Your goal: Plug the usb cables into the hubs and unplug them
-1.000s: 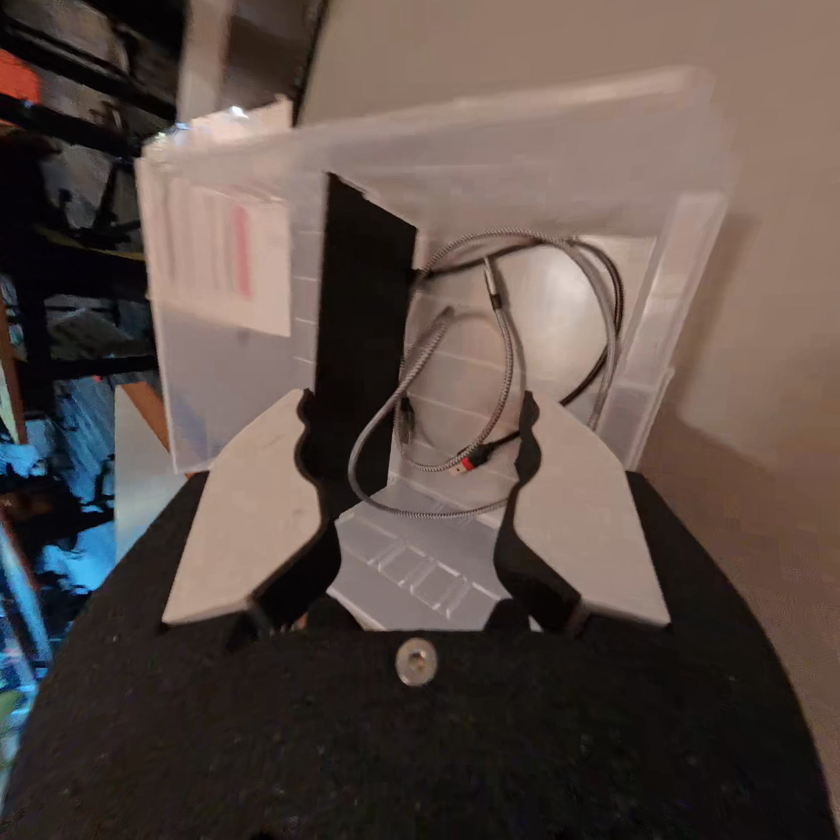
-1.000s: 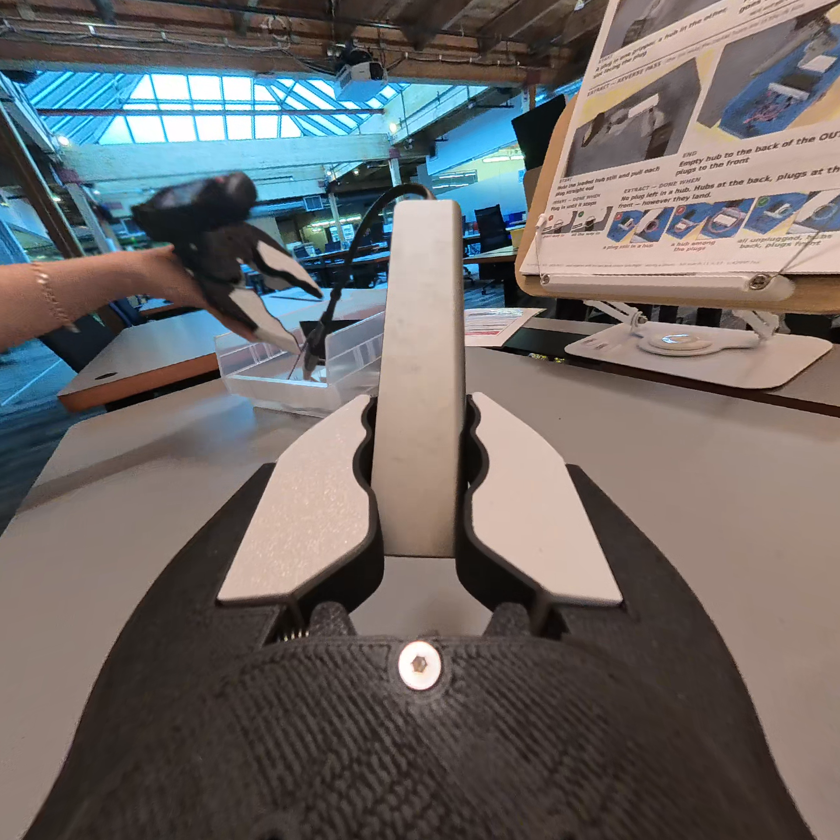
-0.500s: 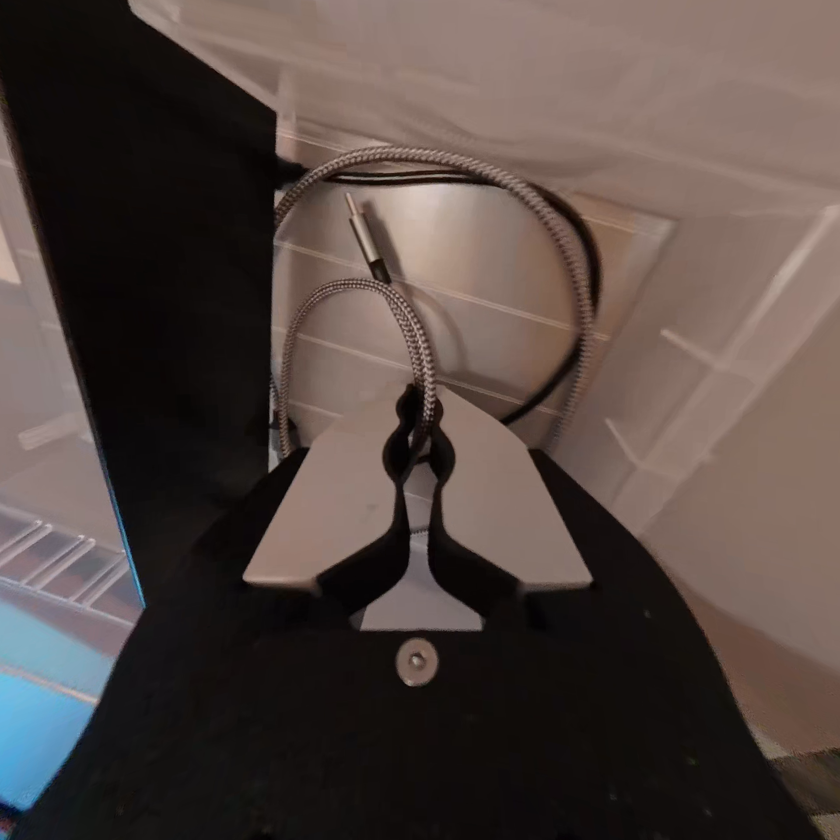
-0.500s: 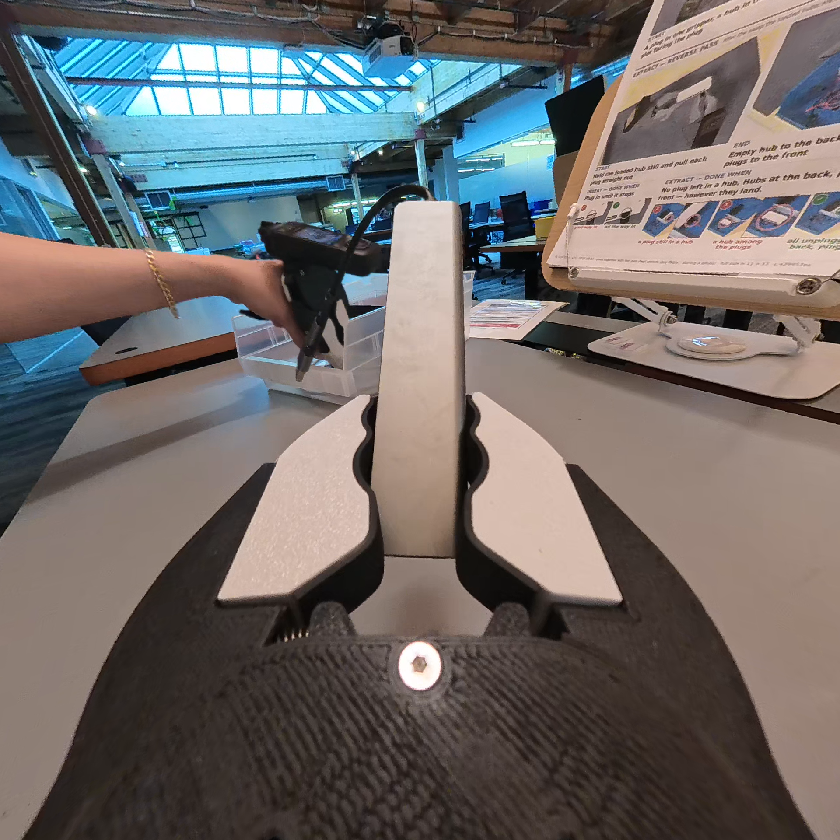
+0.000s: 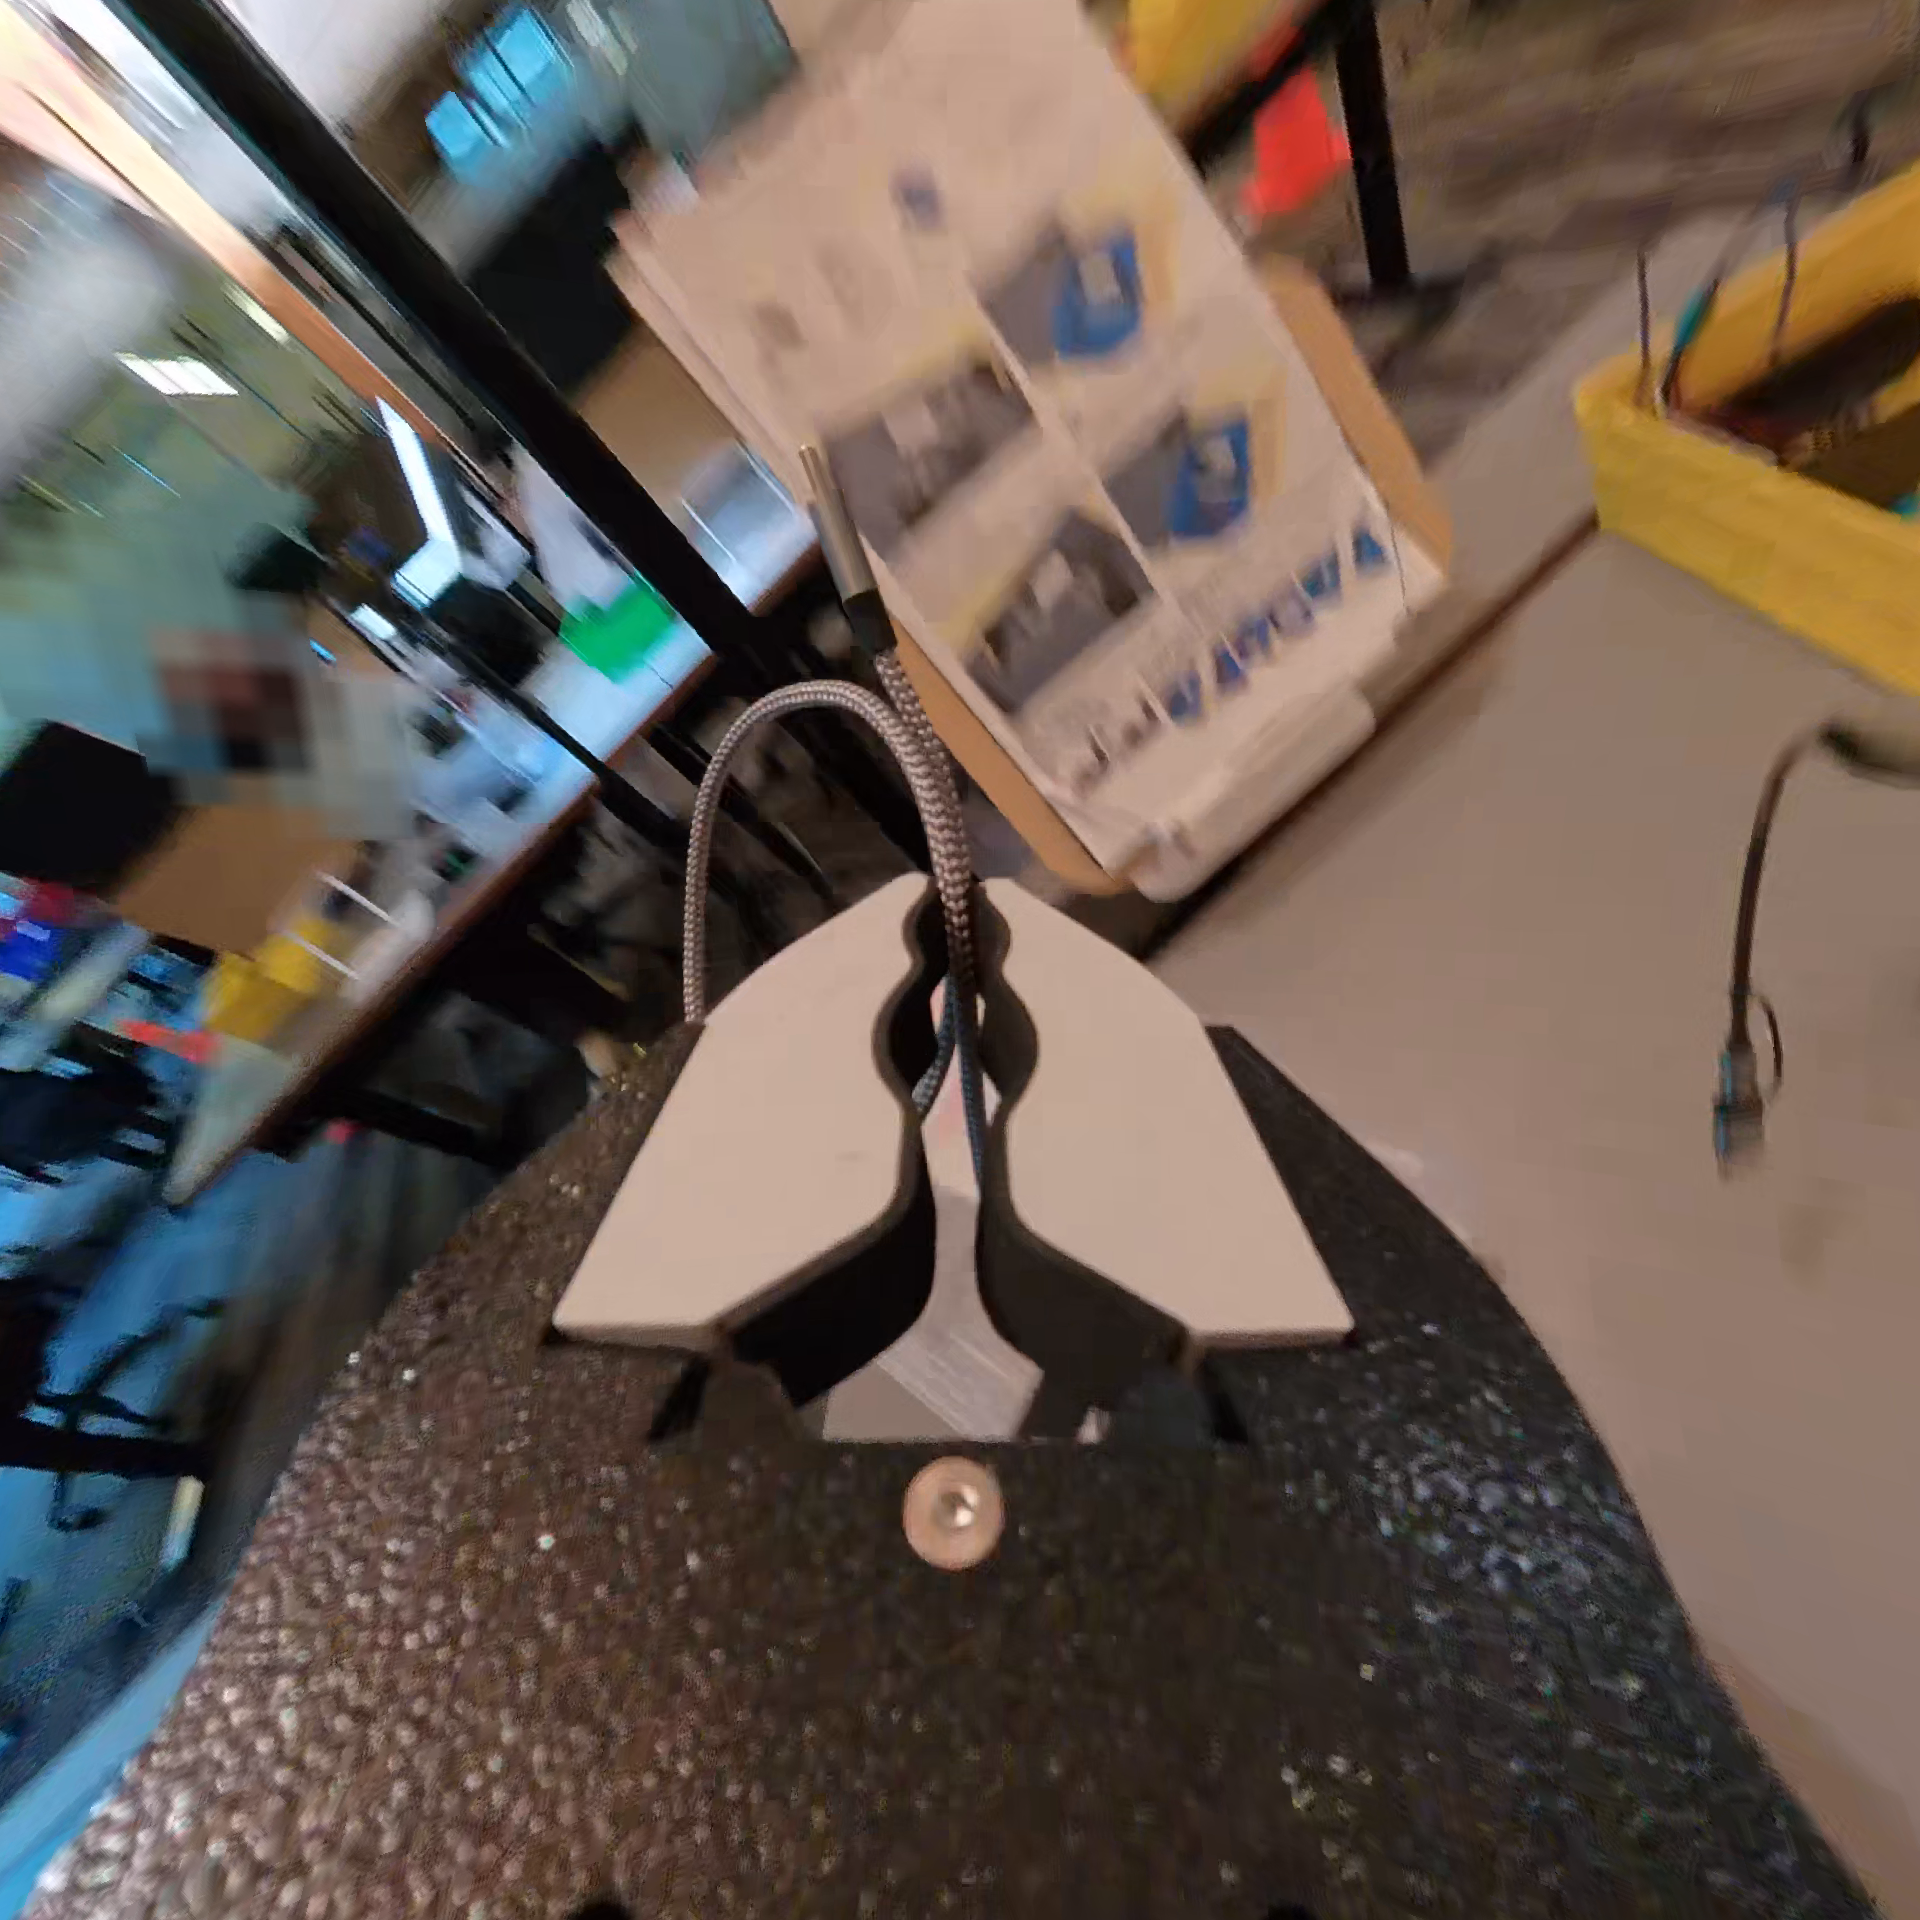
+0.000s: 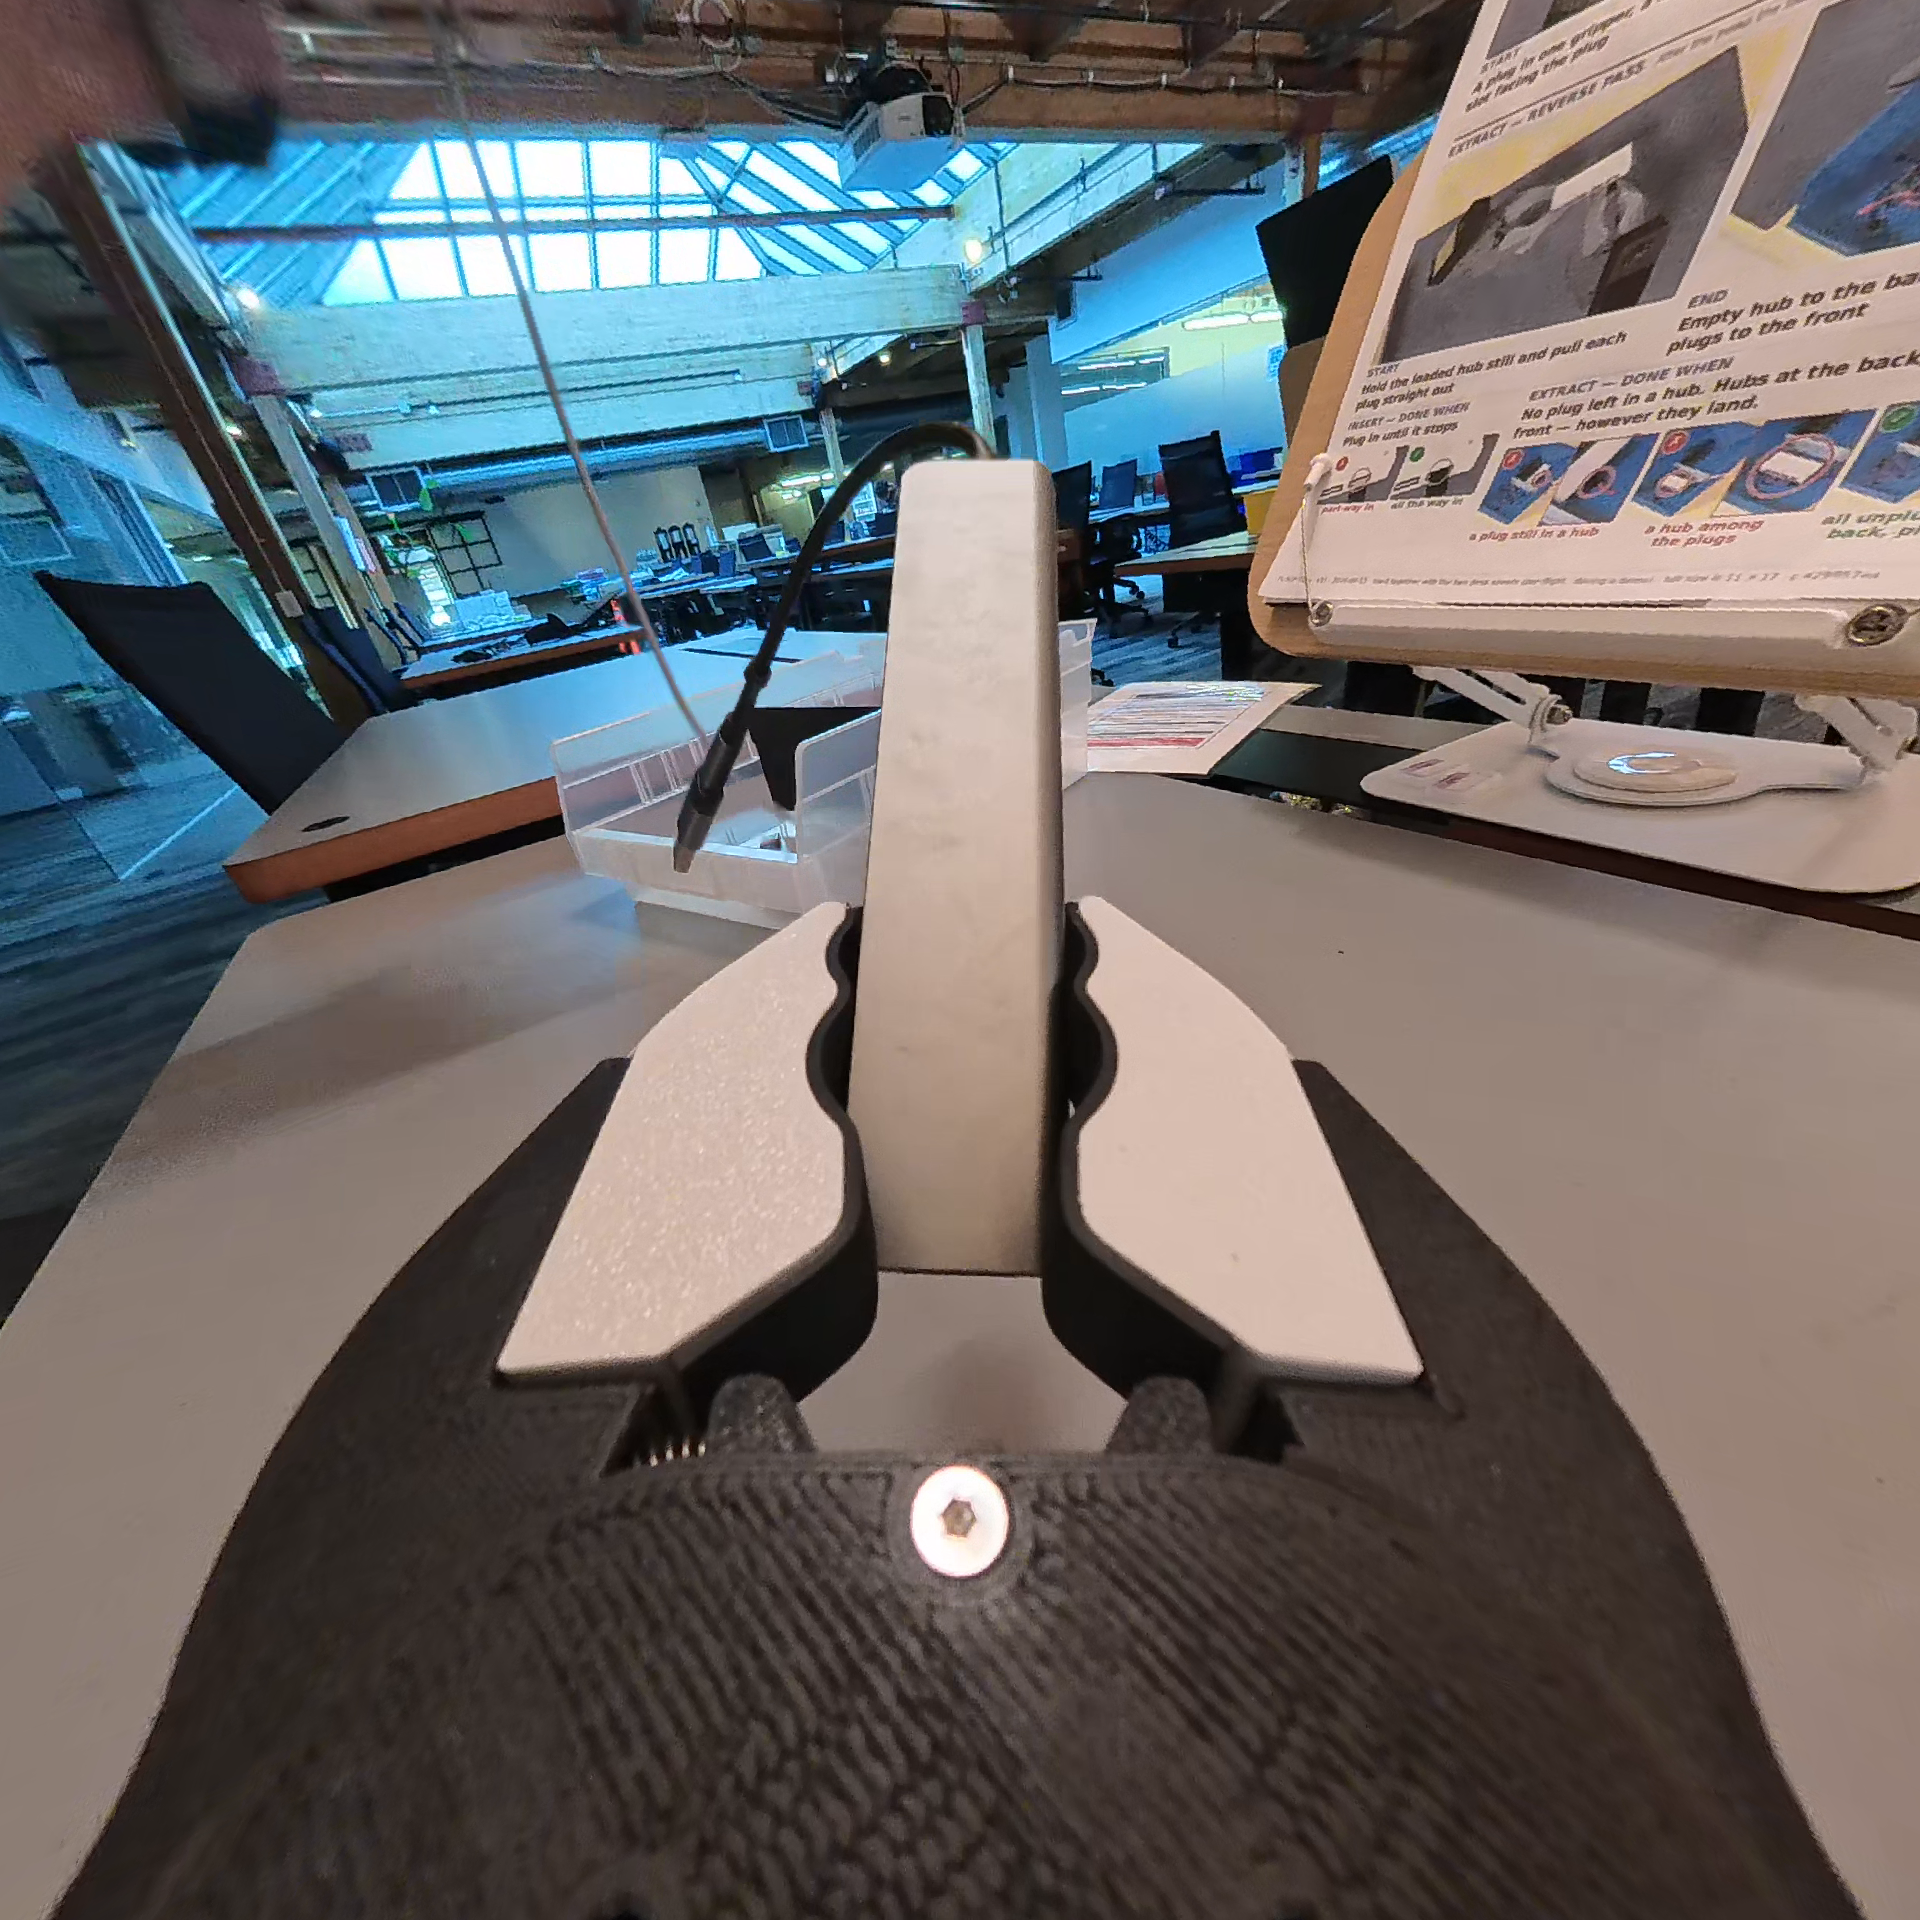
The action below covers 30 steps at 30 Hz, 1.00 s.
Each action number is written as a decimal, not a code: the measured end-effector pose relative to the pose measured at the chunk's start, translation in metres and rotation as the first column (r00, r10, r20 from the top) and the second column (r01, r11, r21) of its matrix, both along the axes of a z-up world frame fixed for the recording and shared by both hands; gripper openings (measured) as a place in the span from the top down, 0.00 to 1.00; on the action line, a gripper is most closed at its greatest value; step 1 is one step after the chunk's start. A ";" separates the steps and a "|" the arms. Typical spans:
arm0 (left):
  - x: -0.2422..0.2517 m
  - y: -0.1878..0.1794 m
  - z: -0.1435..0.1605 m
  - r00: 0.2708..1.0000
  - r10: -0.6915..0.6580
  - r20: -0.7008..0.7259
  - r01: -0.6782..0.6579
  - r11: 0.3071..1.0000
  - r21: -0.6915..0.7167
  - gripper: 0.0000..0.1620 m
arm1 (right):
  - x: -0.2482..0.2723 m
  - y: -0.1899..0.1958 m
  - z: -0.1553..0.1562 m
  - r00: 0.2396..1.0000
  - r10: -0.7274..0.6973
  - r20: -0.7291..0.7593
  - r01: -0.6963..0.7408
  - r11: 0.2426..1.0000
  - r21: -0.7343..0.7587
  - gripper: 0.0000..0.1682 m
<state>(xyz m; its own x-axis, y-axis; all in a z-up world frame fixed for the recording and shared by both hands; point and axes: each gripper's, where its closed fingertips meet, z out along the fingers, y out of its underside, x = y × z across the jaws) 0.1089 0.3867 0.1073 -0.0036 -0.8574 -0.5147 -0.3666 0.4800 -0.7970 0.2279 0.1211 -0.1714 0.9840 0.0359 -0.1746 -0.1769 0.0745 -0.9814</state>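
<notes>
My left gripper [image 5: 956,906] is shut on a grey braided USB cable [image 5: 914,748] and holds it in the air. The cable's metal plug [image 5: 836,530] sticks up beyond the fingertips, and a loop bends off to the left. My right gripper [image 6: 961,920] is shut on a silver USB hub [image 6: 971,727] that stands upright over the grey table [image 6: 1455,1091]. The hub's black lead arcs left and ends in a dangling plug [image 6: 694,821]; that lead also shows in the left wrist view [image 5: 1751,935]. The braided cable hangs as a thin line [image 6: 561,416] from the blurred left gripper [image 6: 208,104].
A clear plastic bin [image 6: 644,831] sits at the table's far left edge. An instruction board [image 6: 1662,312] on a white stand [image 6: 1662,790] is at the back right; it also shows in the left wrist view [image 5: 1091,468]. A yellow bin [image 5: 1766,499] stands beyond. Across from one pair of fingers to the other is roughly 40 centimetres.
My left gripper closed on the braided cable inside the clear bin, then lifted it out and swung up high. My right gripper has kept the hub still.
</notes>
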 end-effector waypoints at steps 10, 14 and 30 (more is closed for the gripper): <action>-0.058 -0.097 0.243 0.870 -0.123 0.478 0.065 0.989 0.136 0.99 | -0.004 0.001 -0.001 0.999 0.000 0.037 0.001 1.000 -0.012 0.79; -0.058 -0.148 0.268 0.830 -0.240 0.504 0.219 0.970 0.102 0.99 | -0.001 0.000 0.000 1.000 -0.013 0.020 0.013 1.000 -0.002 0.79; 0.005 -0.151 0.108 0.949 -0.297 0.108 0.305 0.949 -0.075 0.99 | 0.029 -0.027 0.011 0.984 0.050 -0.168 -0.027 0.990 0.138 0.79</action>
